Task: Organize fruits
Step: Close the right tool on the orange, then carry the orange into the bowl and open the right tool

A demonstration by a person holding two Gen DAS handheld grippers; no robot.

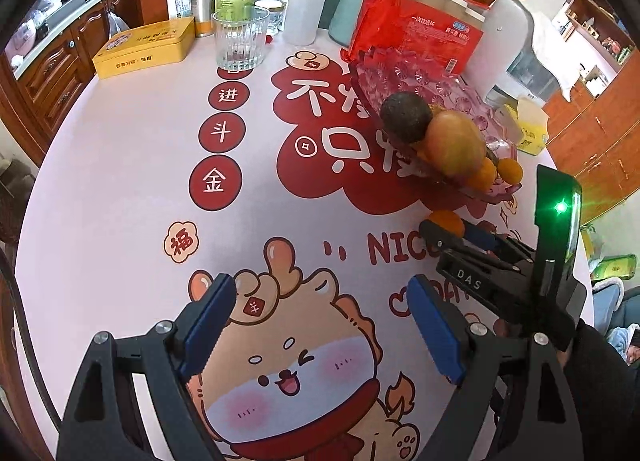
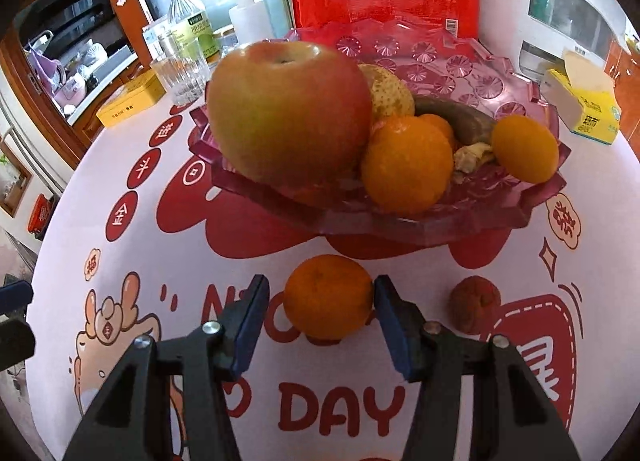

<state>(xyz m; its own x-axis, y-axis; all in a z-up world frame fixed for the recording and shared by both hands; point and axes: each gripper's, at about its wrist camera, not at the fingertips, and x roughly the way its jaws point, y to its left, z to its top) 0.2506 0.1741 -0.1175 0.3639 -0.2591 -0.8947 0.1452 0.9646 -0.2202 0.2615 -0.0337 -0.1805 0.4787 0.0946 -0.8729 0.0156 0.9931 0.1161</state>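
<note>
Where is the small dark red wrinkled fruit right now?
In the right wrist view, the wrinkled fruit sits on the tablecloth, right of the loose orange and just in front of the pink fruit dish.

The left wrist view looks steeply down over the table (image 1: 120, 189), with the fruit dish (image 1: 440, 85) far right. The right wrist view sits close before the dish (image 2: 400, 217). Both share dish, red packet (image 1: 416, 33) and glass (image 1: 240, 41).
</note>
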